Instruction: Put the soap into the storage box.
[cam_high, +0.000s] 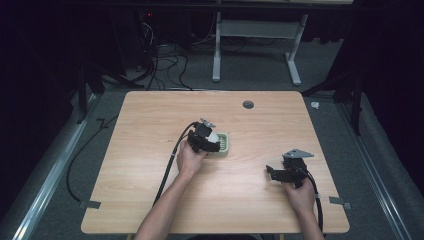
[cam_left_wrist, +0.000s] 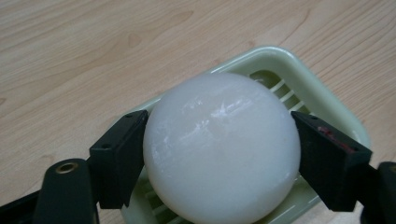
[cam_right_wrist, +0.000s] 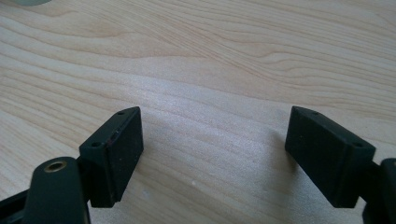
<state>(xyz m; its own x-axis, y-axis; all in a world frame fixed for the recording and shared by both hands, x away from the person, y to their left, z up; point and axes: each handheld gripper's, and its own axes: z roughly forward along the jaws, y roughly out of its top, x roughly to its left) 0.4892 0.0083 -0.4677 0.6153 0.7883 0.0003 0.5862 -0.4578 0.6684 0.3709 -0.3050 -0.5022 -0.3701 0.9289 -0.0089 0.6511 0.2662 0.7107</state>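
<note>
A smooth white egg-shaped ball (cam_left_wrist: 222, 147) sits between both jaws of my left gripper (cam_left_wrist: 219, 154), which is shut on it. The ball hangs over a pale green slotted tray (cam_left_wrist: 322, 100), an egg-slicer-like dish; I cannot tell whether it rests in the dish. In the high view the left gripper (cam_high: 210, 141) is at the table's middle, at the left end of the green tray (cam_high: 224, 145), with the white ball (cam_high: 212, 136) just showing. My right gripper (cam_right_wrist: 212, 154) is open over bare wood, nothing between its jaws; in the high view the right gripper (cam_high: 274, 172) is near the front right.
The wooden table (cam_high: 150, 165) has a round grey cable grommet (cam_high: 248, 104) near its far edge. Cables trail from both grippers toward the front edge. Beyond the table stand a white desk frame (cam_high: 255, 45) and floor cables (cam_high: 160, 65).
</note>
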